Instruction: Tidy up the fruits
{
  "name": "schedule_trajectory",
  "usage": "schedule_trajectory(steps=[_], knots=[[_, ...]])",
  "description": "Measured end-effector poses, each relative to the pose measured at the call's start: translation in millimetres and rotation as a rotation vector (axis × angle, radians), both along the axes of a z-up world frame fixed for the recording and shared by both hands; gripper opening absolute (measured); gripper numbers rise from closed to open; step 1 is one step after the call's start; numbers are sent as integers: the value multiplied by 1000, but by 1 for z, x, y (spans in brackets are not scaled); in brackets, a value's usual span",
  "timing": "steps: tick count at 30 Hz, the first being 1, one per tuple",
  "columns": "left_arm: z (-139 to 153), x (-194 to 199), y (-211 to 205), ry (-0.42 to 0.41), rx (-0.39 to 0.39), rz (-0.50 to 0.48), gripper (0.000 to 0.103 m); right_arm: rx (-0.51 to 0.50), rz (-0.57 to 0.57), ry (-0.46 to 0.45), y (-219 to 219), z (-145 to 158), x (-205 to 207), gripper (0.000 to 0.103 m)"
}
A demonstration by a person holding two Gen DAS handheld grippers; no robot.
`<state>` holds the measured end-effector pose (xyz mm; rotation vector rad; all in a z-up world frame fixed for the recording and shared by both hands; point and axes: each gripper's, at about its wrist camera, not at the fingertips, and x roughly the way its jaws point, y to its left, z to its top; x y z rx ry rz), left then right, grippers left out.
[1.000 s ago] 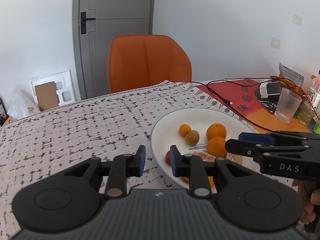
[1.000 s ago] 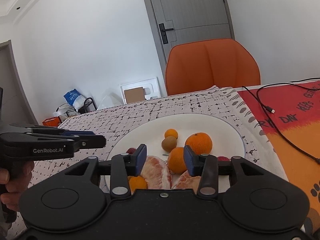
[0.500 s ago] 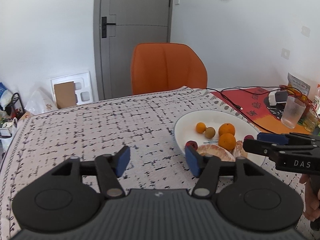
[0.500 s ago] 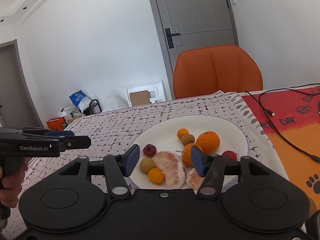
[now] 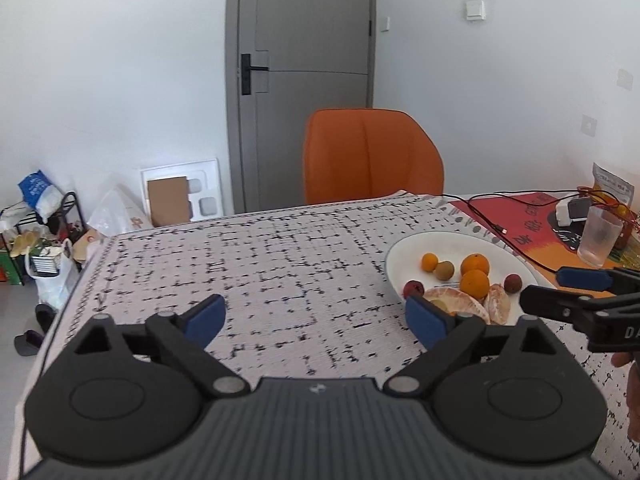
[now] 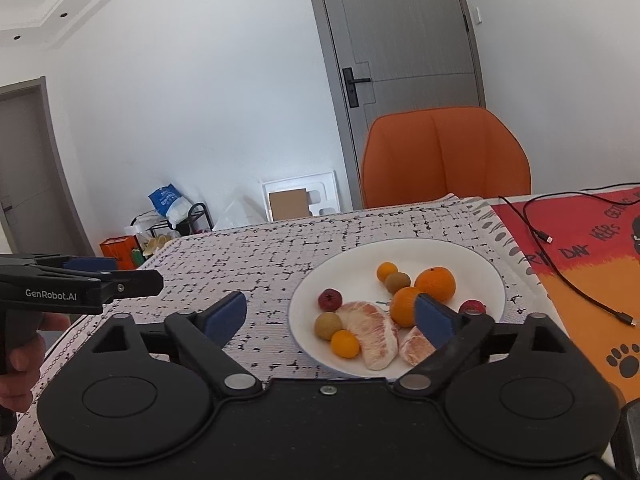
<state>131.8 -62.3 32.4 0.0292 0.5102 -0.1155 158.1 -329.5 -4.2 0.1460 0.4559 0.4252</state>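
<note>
A white plate (image 6: 448,250) on the patterned tablecloth holds two oranges (image 6: 435,283), small kumquats (image 6: 344,343), brown longans (image 6: 328,325), red lychees (image 6: 330,299) and peeled pomelo pieces (image 6: 372,332). The plate also shows in the left wrist view (image 5: 448,244). My left gripper (image 5: 316,320) is open and empty, above the tablecloth to the left of the plate. My right gripper (image 6: 330,314) is open and empty, held above the plate's near edge. Each gripper shows in the other's view, at the frame edge.
An orange chair (image 5: 372,160) stands behind the table. A black cable (image 6: 560,256) lies on the red and orange mat (image 6: 592,264) right of the plate. A glass (image 5: 600,236) and a snack bag (image 5: 612,184) stand at the far right.
Both grippers have opened wide and pulled back and up from the plate. The left one has moved to the left, off the plate.
</note>
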Motion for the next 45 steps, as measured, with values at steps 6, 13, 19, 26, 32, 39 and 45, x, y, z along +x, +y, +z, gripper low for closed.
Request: schedule_trajectory(steps=[6,13,19,26,32,39,45], knots=[[4,-21,10,1,12,41,101,-4,6,-9,6,6,-14,103],[9,-42,22,-1,7,83,103,-15,4,5,12,11,-28,103],[9,-56,30,14,1,107,103,-29,-15,13,18,15,-39,103],[6,-73,41,25,-14,135,103,-35,-37,24,21,17,-50,103],[1,-86,47,37,-9,156,103,-56,-53,10,26,17,-60,103],[-5,-99,54,40,-17,178,103,-74,-71,22,33,14,-70,103],[-9,-102,57,52,-21,180,103,-92,-55,21,38,12,-75,103]])
